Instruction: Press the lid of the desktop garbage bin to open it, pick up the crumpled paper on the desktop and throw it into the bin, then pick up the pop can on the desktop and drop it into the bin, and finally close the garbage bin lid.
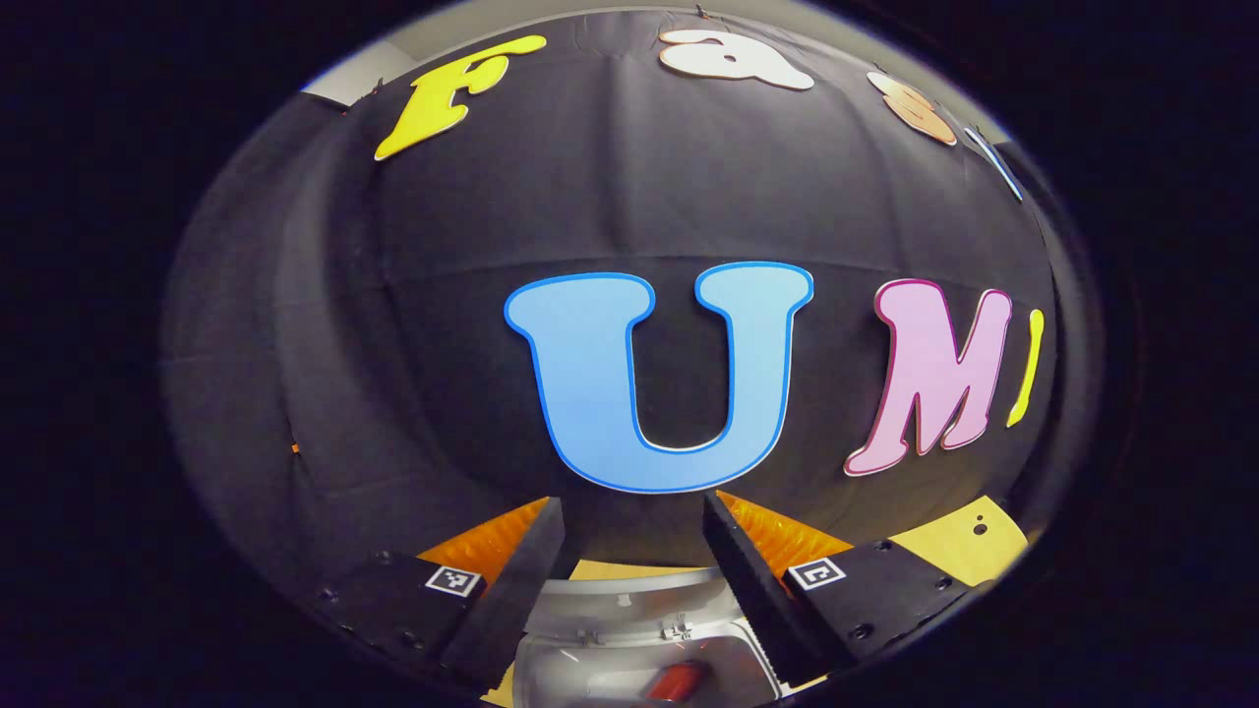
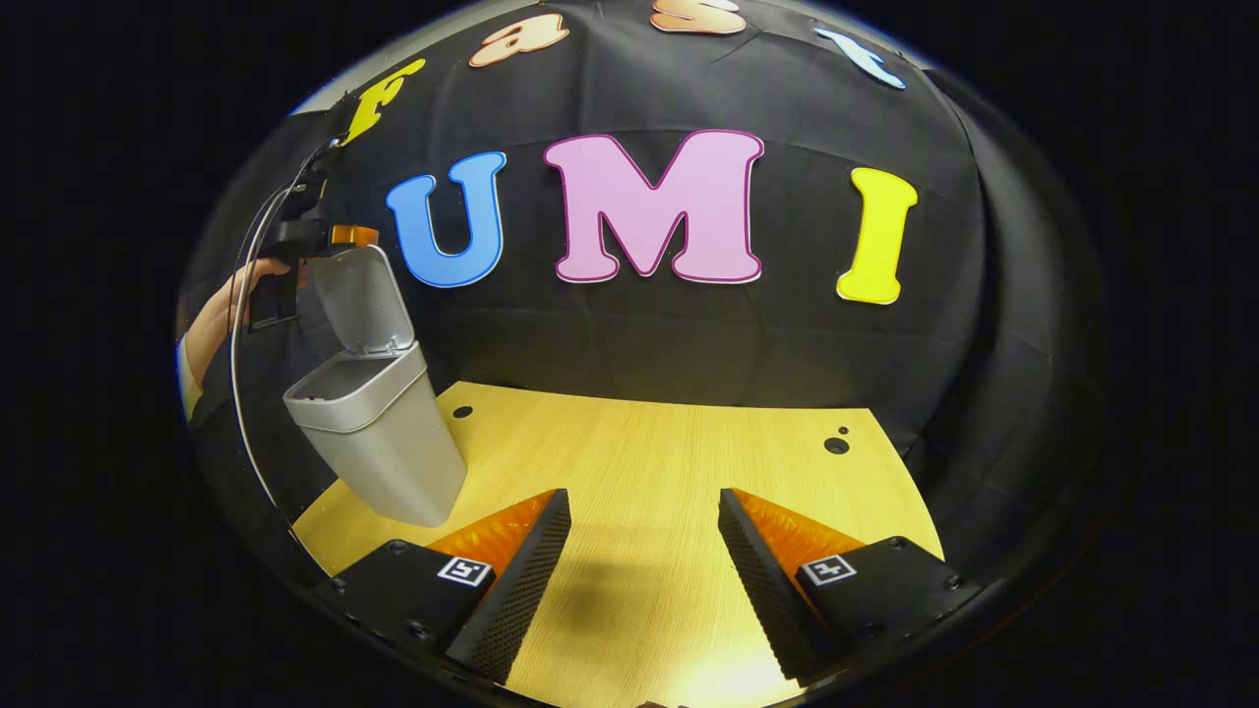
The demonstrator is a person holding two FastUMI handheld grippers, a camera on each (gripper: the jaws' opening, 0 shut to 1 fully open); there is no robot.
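Note:
The grey garbage bin (image 2: 389, 442) stands on the wooden table's left side in the right gripper view, its lid (image 2: 359, 295) tipped up and open. My left gripper (image 2: 325, 236) hovers just above the raised lid's top edge, held by a hand (image 2: 221, 315). In the left gripper view my left gripper (image 1: 632, 506) is open with nothing between its fingers, and below it lie the lid's inner face (image 1: 629, 605) and the bin's mouth. A red pop can (image 1: 679, 680) lies inside the bin. My right gripper (image 2: 644, 497) is open over bare tabletop, to the right of the bin.
The wooden table (image 2: 689, 442) stretches right of the bin, with small dark holes (image 2: 836, 444) near its far right corner and one hole (image 2: 462, 411) behind the bin. The black cloth wall closes off the back and sides. A cable (image 2: 241, 393) hangs from the left gripper.

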